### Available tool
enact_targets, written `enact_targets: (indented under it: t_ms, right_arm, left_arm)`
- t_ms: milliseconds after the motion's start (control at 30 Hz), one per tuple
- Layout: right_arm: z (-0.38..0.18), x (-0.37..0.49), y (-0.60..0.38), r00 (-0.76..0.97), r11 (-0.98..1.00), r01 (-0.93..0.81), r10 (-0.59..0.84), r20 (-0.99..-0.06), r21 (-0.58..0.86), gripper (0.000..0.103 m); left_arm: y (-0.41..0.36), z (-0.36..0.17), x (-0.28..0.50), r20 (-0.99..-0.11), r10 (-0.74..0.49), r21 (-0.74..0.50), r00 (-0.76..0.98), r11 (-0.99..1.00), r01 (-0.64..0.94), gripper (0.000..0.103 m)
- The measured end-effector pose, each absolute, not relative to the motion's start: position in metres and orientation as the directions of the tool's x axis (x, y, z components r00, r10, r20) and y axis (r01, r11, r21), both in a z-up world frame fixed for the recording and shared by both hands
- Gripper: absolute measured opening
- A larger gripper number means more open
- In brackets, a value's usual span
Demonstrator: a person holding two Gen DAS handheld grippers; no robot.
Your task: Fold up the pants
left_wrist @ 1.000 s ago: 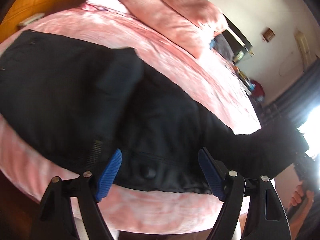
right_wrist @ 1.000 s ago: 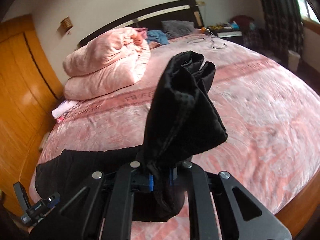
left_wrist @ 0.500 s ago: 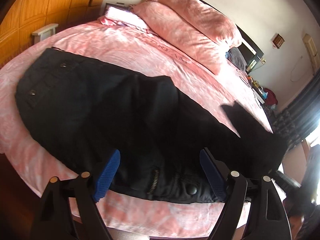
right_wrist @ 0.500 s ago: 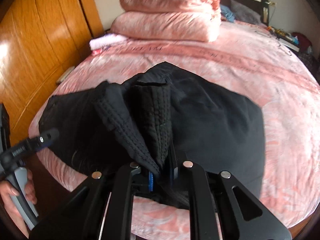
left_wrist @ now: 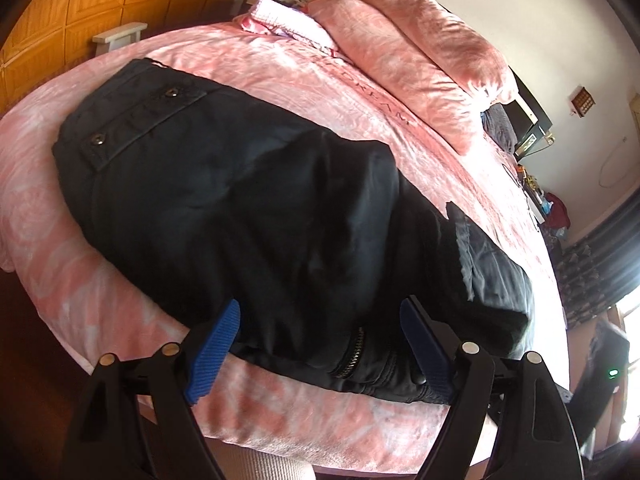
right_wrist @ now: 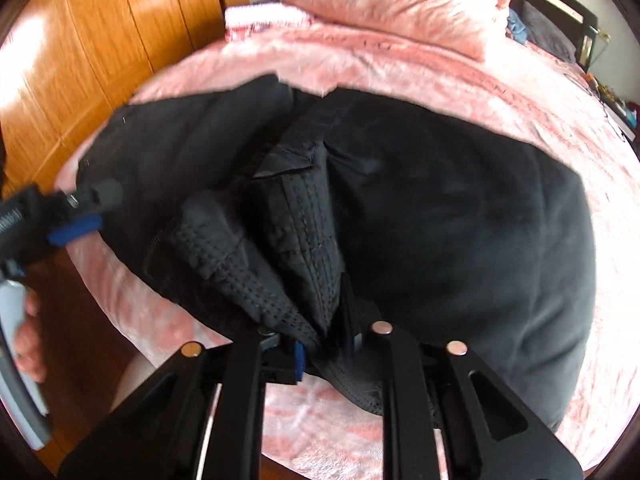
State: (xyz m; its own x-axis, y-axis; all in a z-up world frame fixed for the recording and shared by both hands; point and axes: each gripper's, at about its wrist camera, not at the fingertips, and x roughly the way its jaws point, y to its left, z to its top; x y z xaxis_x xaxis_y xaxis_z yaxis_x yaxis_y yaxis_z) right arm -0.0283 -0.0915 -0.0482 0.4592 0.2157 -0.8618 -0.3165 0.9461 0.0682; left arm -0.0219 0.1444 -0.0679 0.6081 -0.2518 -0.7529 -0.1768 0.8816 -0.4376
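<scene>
One pair of black pants [left_wrist: 248, 208] lies folded on the pink bedspread [left_wrist: 280, 64], near the bed edge closest to both cameras. Two folded pink quilts [left_wrist: 420, 52] are stacked beyond the pants, toward the headboard.

The left gripper [left_wrist: 320, 344] hovers over the pants' zipper edge, its two blue pads spread wide with nothing pinched. The right gripper [right_wrist: 324, 354] has just been easing its jaws apart; the quilted hem of the pant legs [right_wrist: 296, 248] sits between them, and whether the pads press the cloth cannot be told.

Only the left wrist view shows the two metal snaps on the pocket flap [left_wrist: 136, 112] and the zipper [left_wrist: 352, 354]. Only the right wrist view shows the person's hand [right_wrist: 28, 332] on the other gripper's handle and the wooden wardrobe doors [right_wrist: 100, 40] beside the pants.

Printed on the bedspread beyond the pants, the letters "DREAM" [left_wrist: 380, 100] can be read.
</scene>
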Motion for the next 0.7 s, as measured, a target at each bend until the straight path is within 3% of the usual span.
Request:
enact_targets:
  t_ms: [100,133,167,267,433,600,700]
  right_arm:
    - [-0.049,-0.031,-0.092,0.433,0.933,-0.344,0.254,-0.865,0.102,0.045]
    - [-0.046,-0.034,-0.093,0.421,0.925,-0.352,0.294,-0.858,0.144,0.066]
    - [-0.042,-0.037,-0.096,0.416,0.916,-0.354,0.335,-0.845,0.188,0.073]
    - [-0.028,-0.048,-0.101,0.425,0.892,-0.365,0.416,-0.804,0.268,0.072]
    - [-0.016,-0.052,-0.09,0.483,0.905,-0.371,0.381,-0.789,0.209,0.07]
    - [-0.03,-0.046,-0.074,0.451,0.905,-0.385,0.356,-0.819,0.181,0.059]
    - [-0.041,-0.038,-0.072,0.437,0.912,-0.366,0.345,-0.83,0.186,0.047]
  left_arm:
    - [0.148,-0.068,-0.023,-0.755,-0.246,-0.434,0.607,0.882,-0.183,0.083]
    - [0.149,-0.067,-0.023,-0.755,-0.245,-0.435,0.608,0.881,-0.184,0.083]
    - [0.15,-0.067,-0.023,-0.754,-0.246,-0.437,0.609,0.88,-0.186,0.083]
    - [0.151,-0.068,-0.024,-0.752,-0.253,-0.446,0.609,0.875,-0.187,0.084]
    - [0.15,-0.072,-0.024,-0.755,-0.265,-0.456,0.6,0.87,-0.189,0.084]
    - [0.15,-0.075,-0.026,-0.764,-0.262,-0.45,0.59,0.871,-0.196,0.084]
    - [0.148,-0.075,-0.026,-0.773,-0.246,-0.424,0.585,0.886,-0.189,0.085]
